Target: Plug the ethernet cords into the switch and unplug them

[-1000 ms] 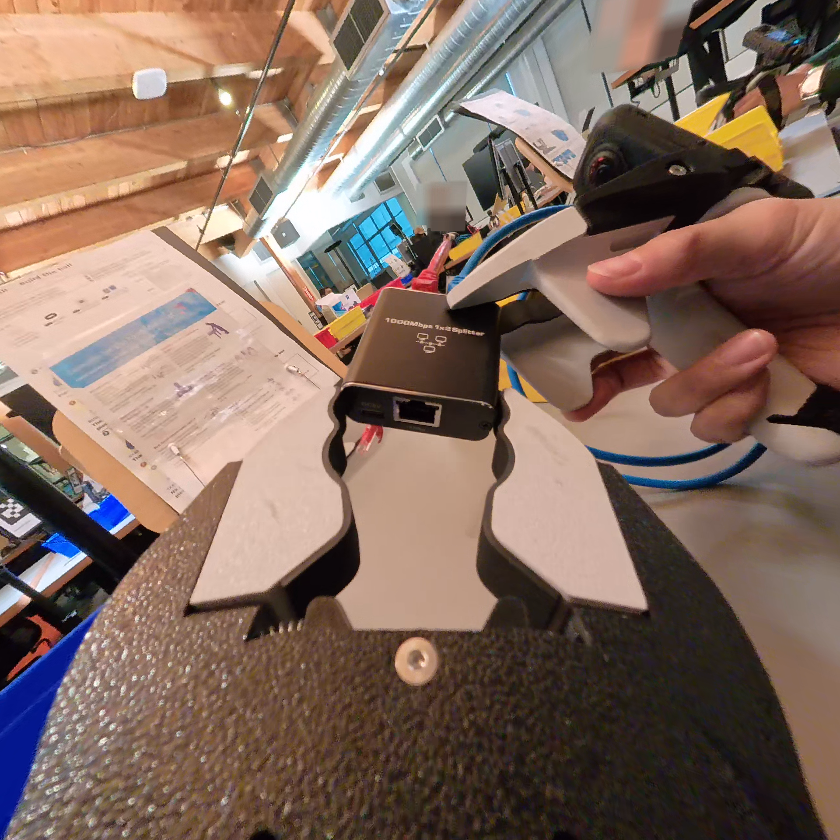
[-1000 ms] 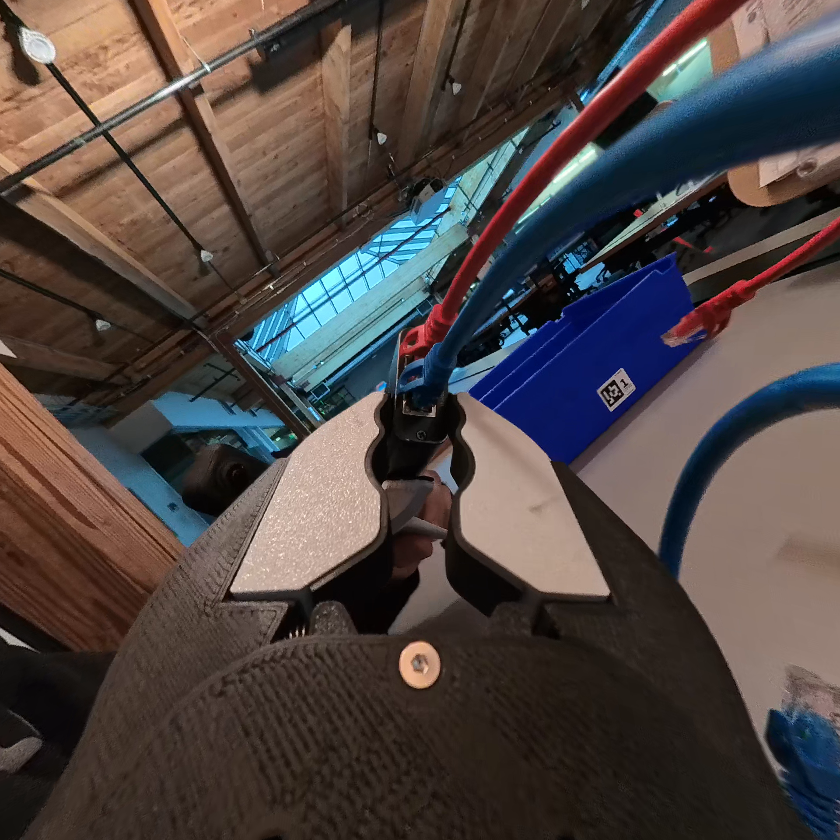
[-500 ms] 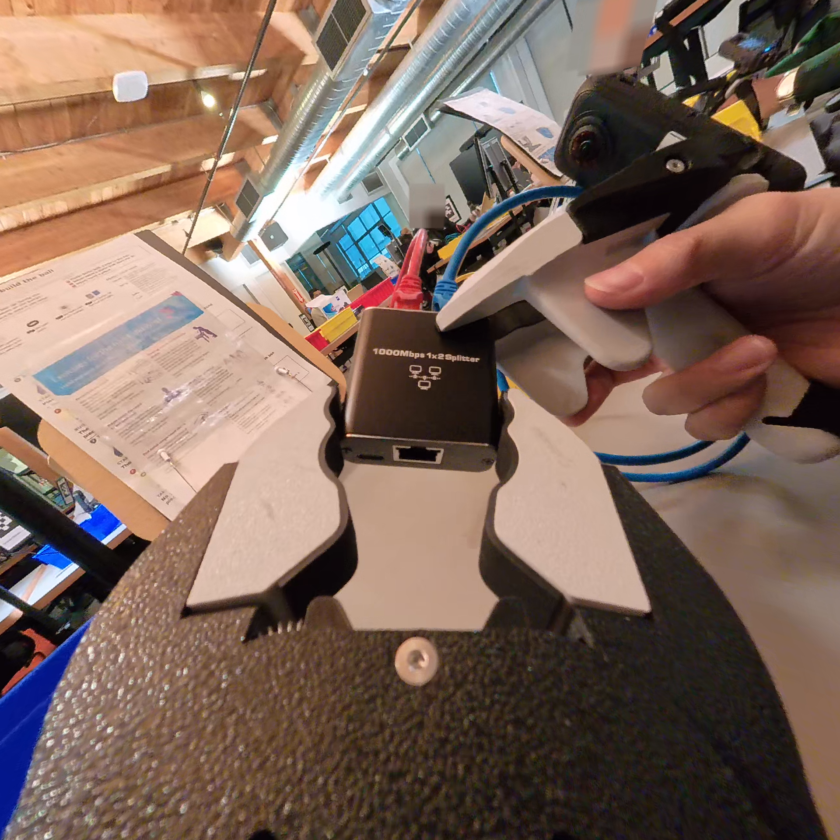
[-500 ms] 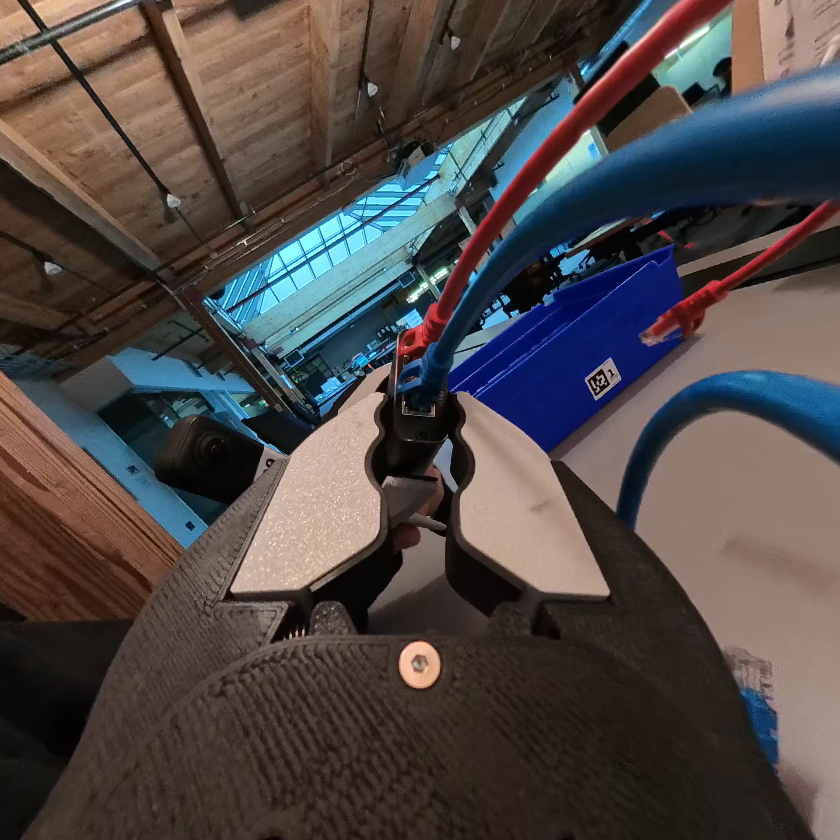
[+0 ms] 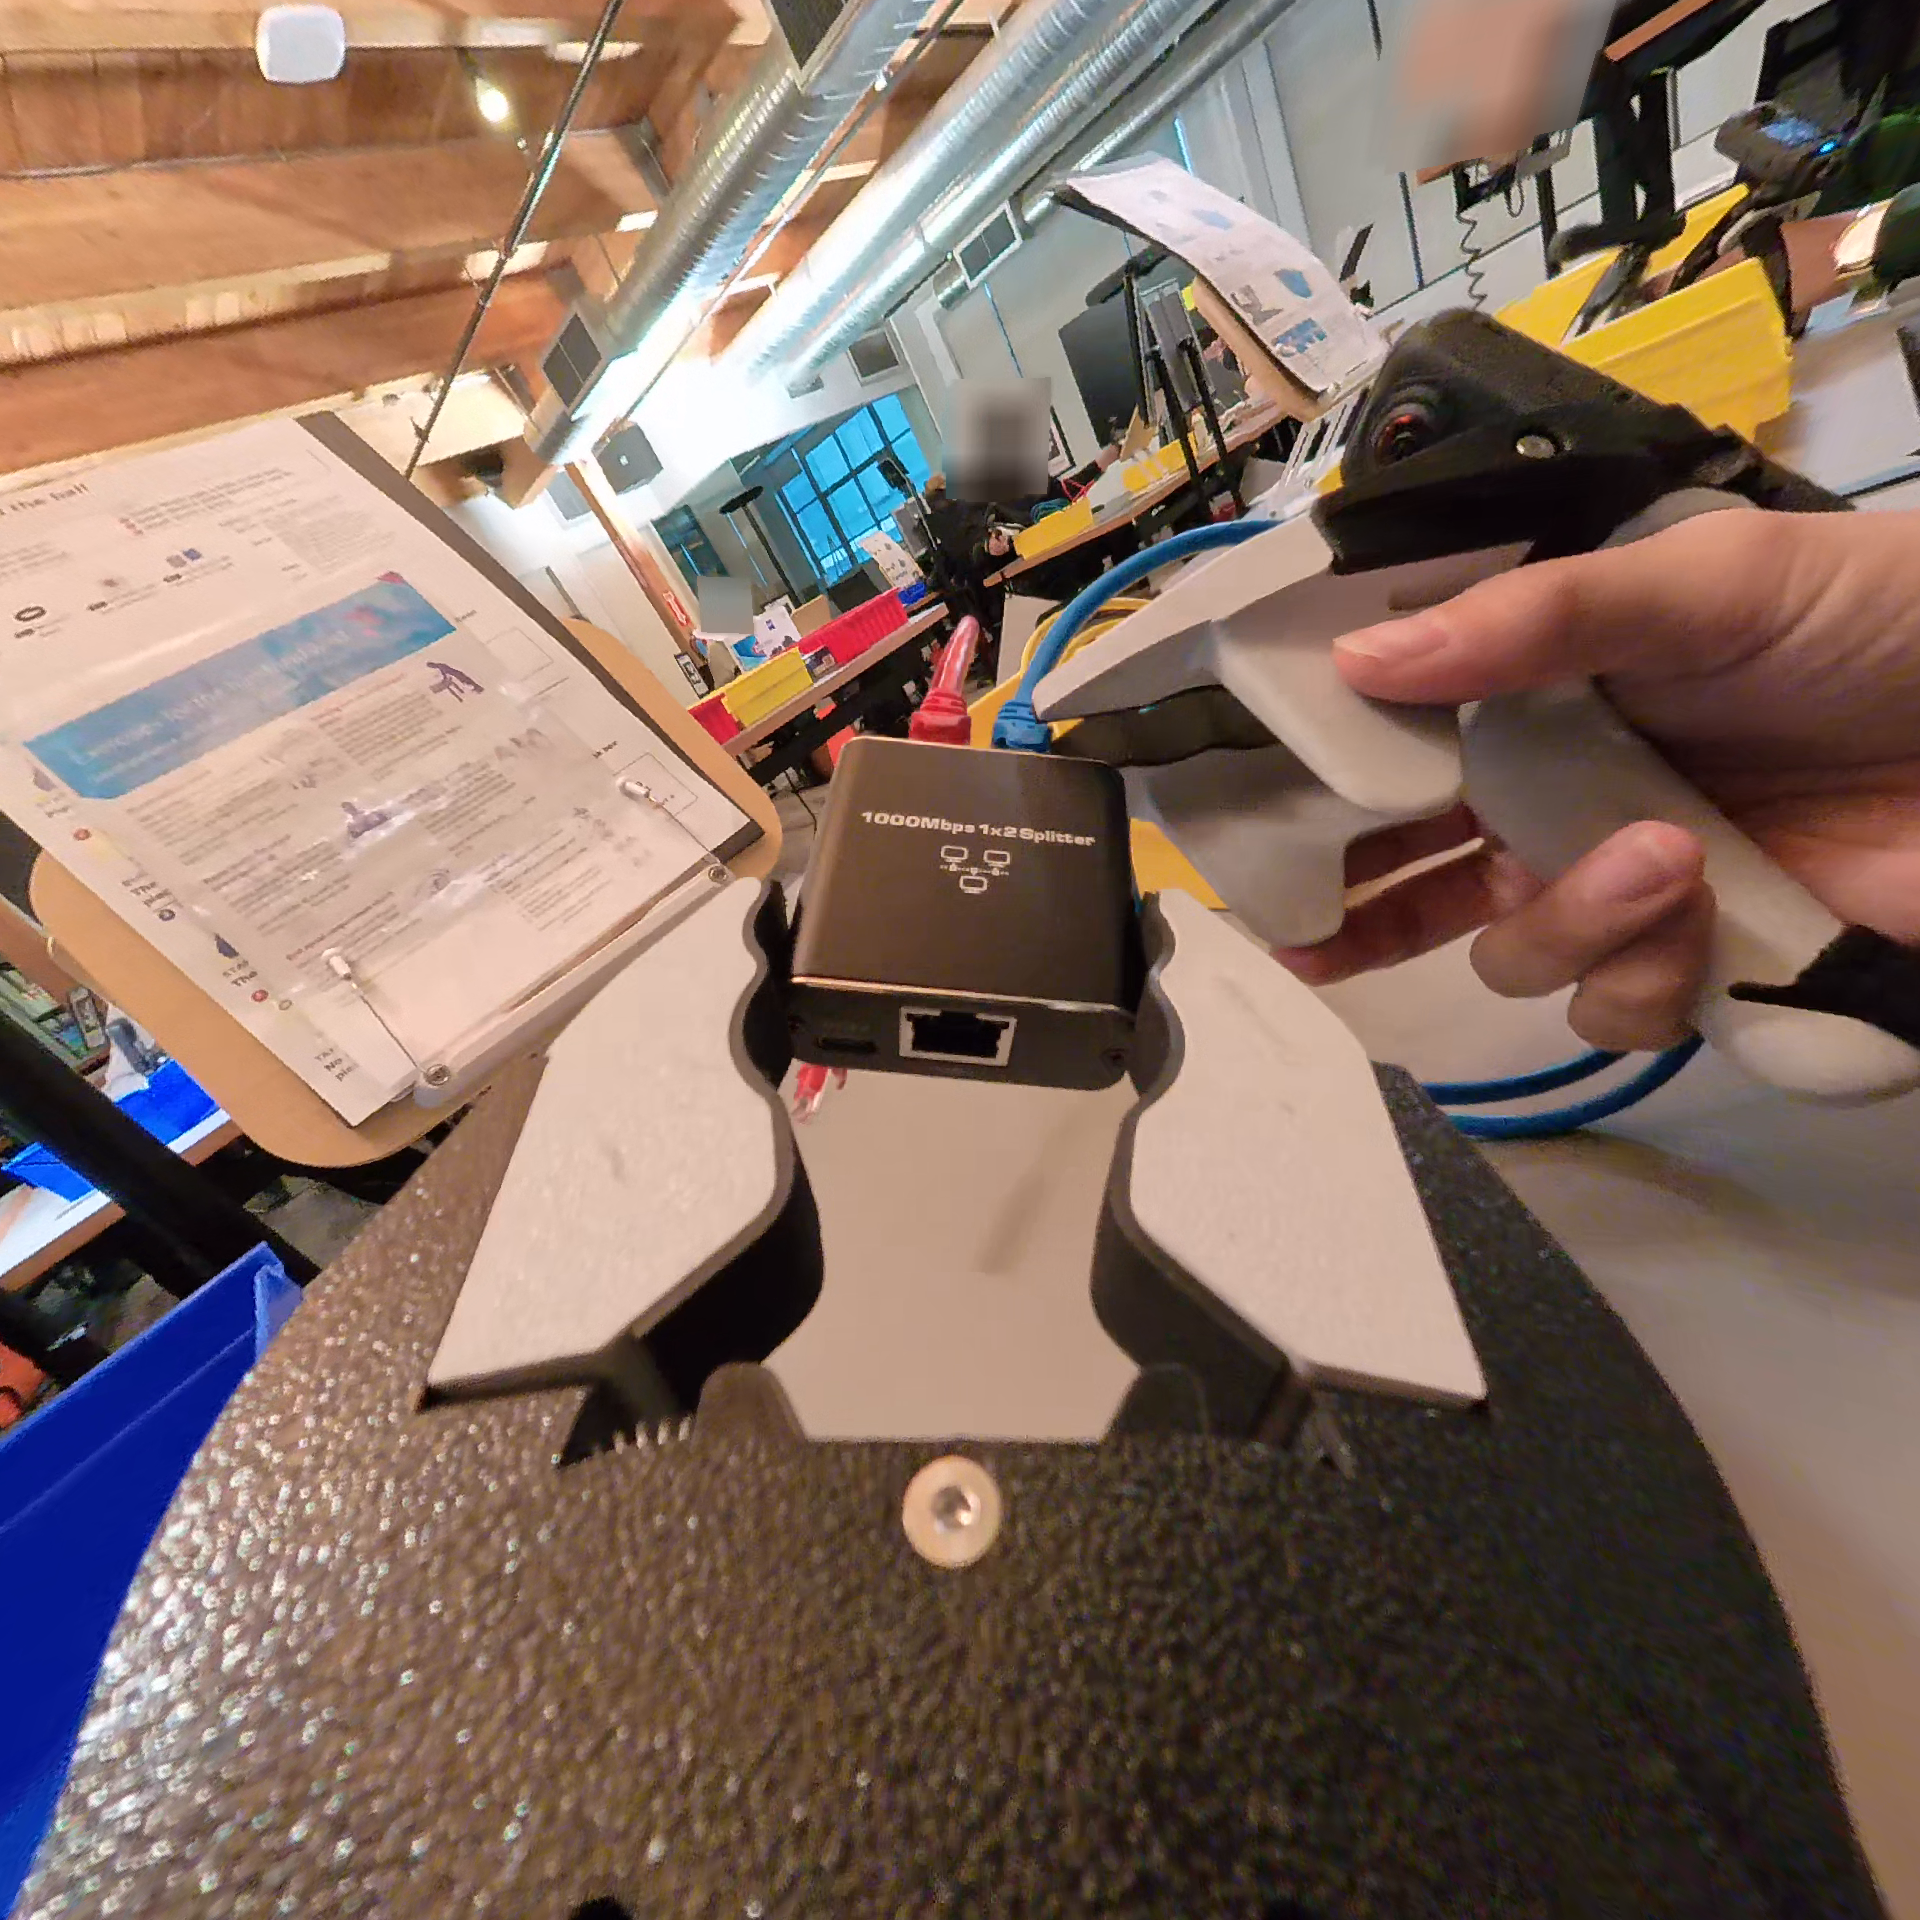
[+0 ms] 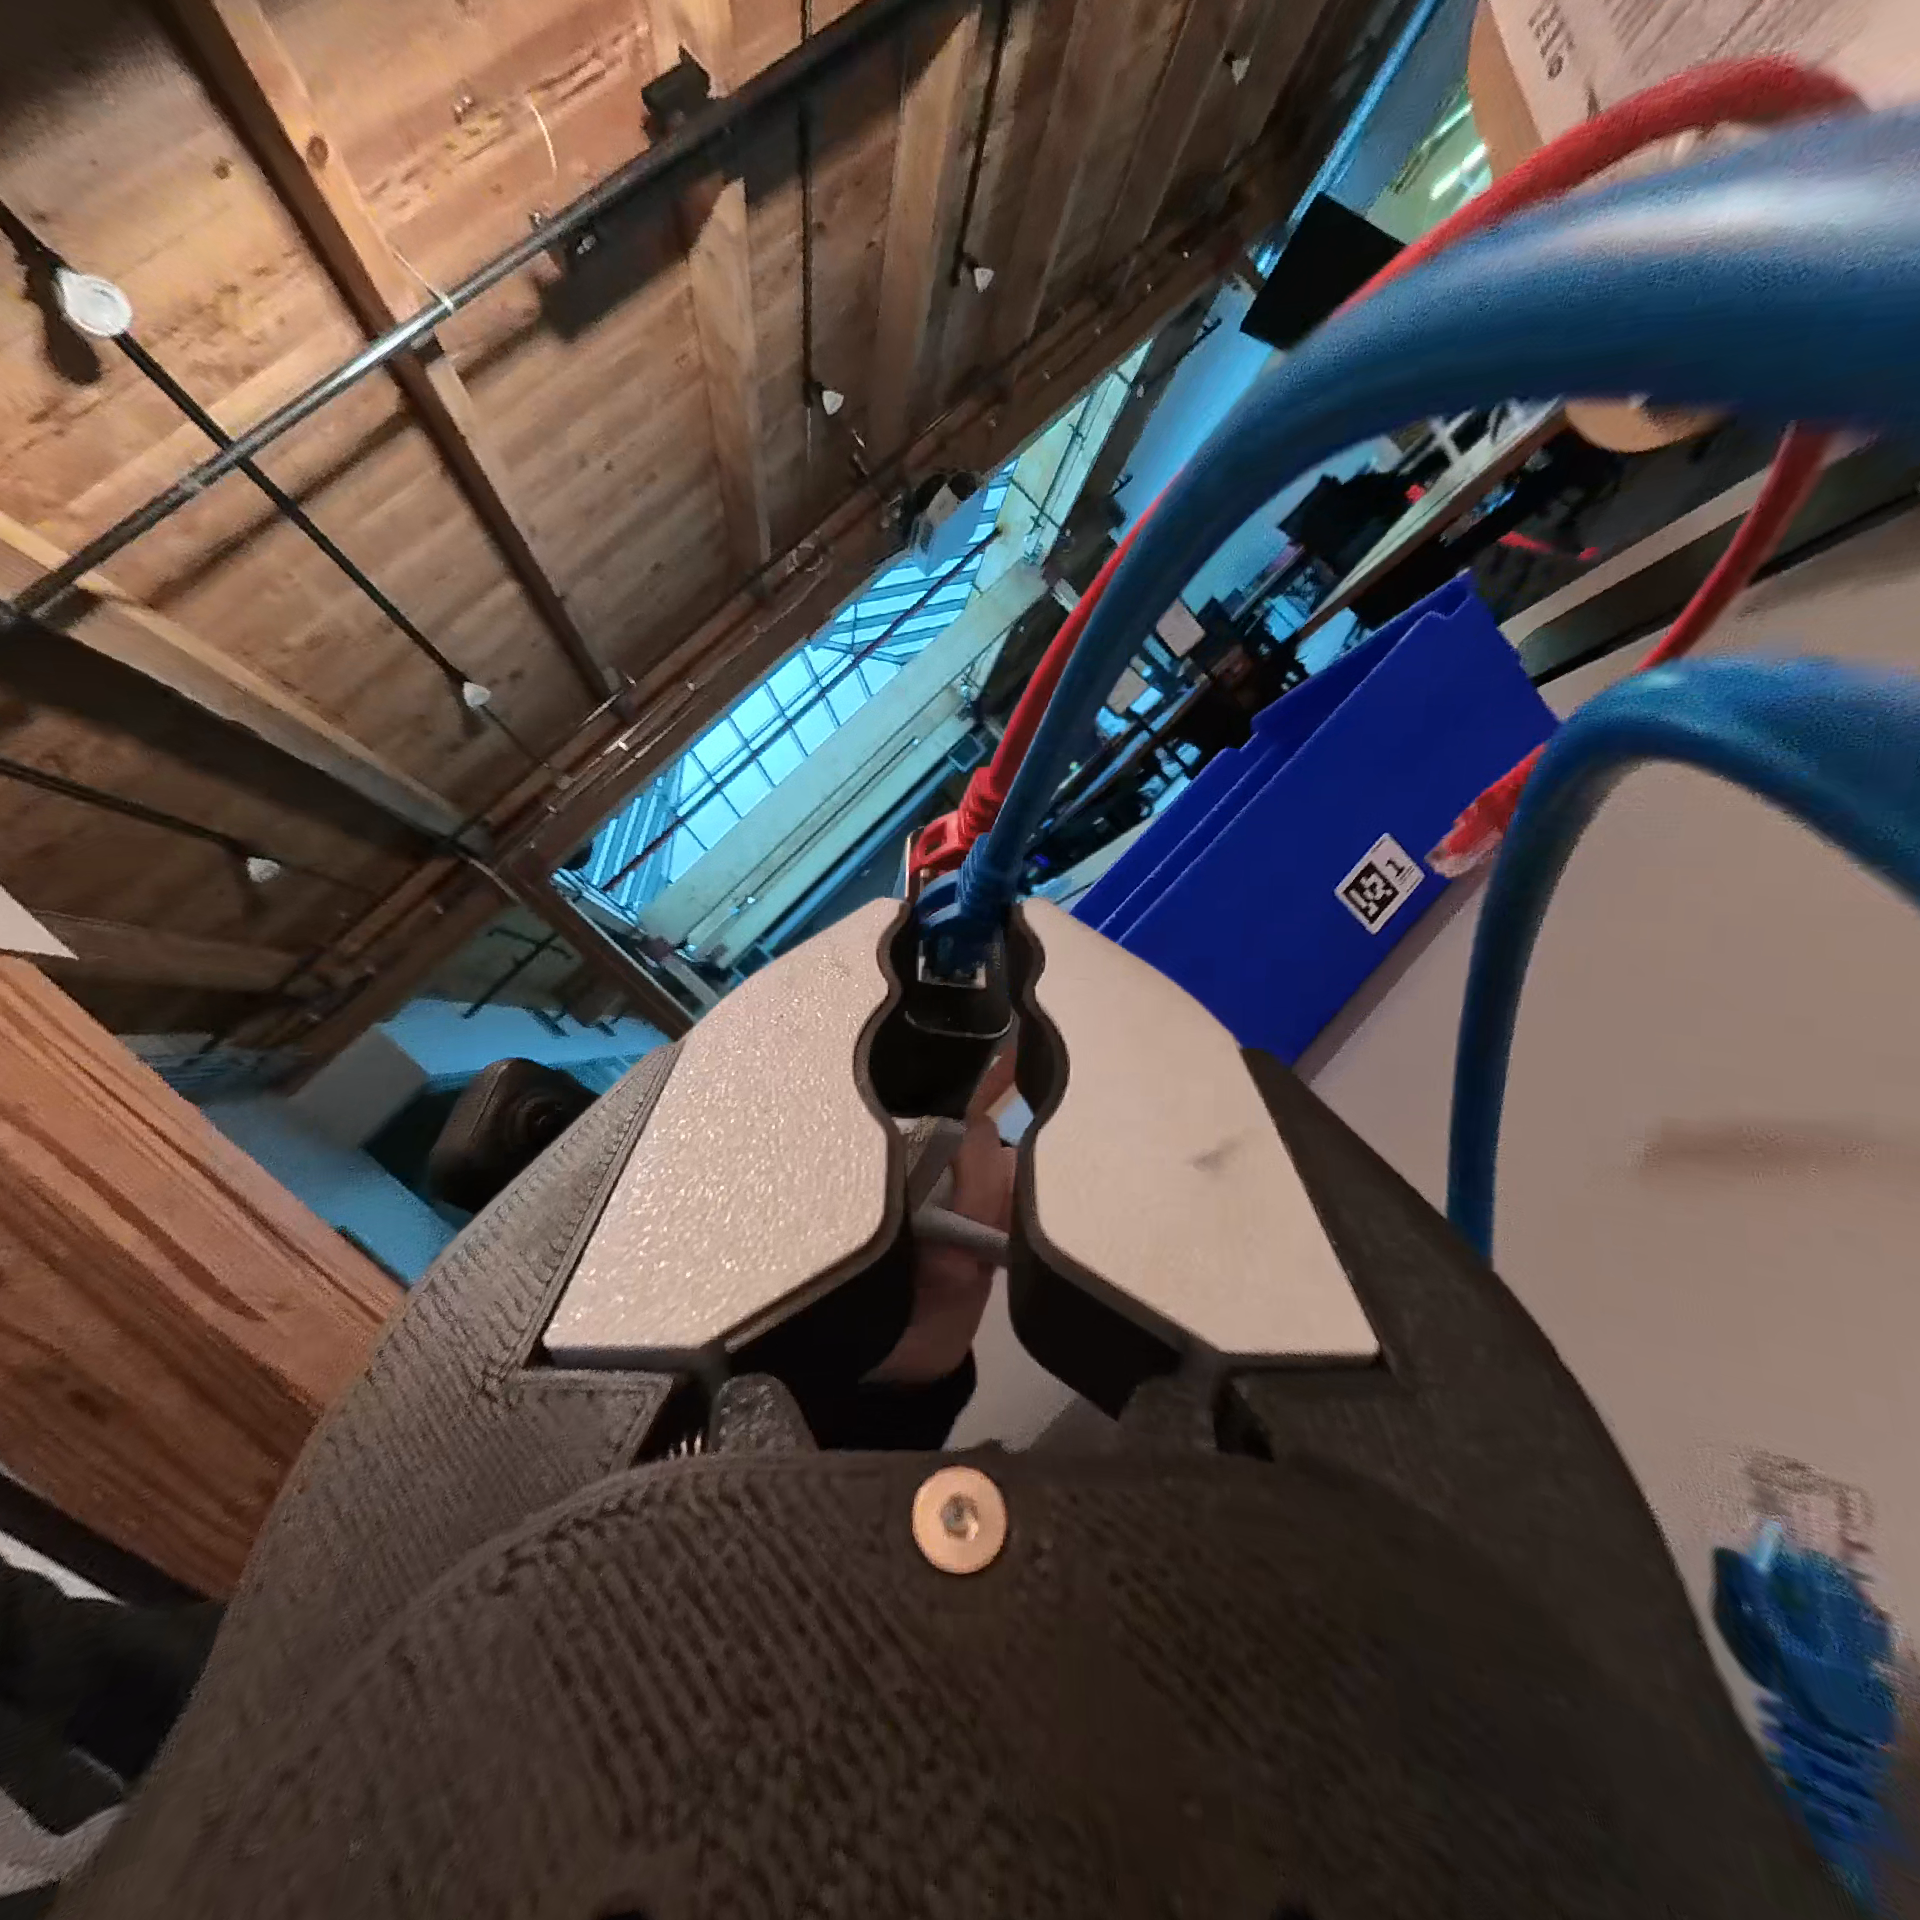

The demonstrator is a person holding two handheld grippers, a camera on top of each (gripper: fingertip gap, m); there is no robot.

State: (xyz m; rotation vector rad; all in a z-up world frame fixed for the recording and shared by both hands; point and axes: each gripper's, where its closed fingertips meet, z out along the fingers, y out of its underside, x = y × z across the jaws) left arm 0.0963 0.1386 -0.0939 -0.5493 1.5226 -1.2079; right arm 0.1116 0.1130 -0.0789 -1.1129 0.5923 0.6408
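Note:
My left gripper [image 5: 961, 916] is shut on the sides of the black switch [image 5: 961, 883] and holds it above the table, its empty front port facing me. A red plug [image 5: 945, 696] and a blue plug [image 5: 1023, 722] sit in its far ports. My right gripper [image 5: 1081, 748], held by a hand [image 5: 1683, 748], reaches in from the right. In the right wrist view the right gripper [image 6: 961, 920] is closed narrowly around the blue plug [image 6: 971, 894] at the switch's [image 6: 951, 1023] edge, with the red plug [image 6: 940, 836] just beyond.
A loose red plug [image 6: 1470, 842] and a loose blue plug [image 6: 1808, 1683] lie on the grey table [image 5: 1714, 1247]. Blue cord loops [image 5: 1558, 1101] lie under the right hand. A blue bin [image 6: 1299, 831] stands at the table edge, and a tilted instruction board [image 5: 312, 790] stands at the left.
The switch has tilted and shifted slightly in the left gripper. The cords have swung. The right gripper stays at the blue plug, and both plugs are still in the ports.

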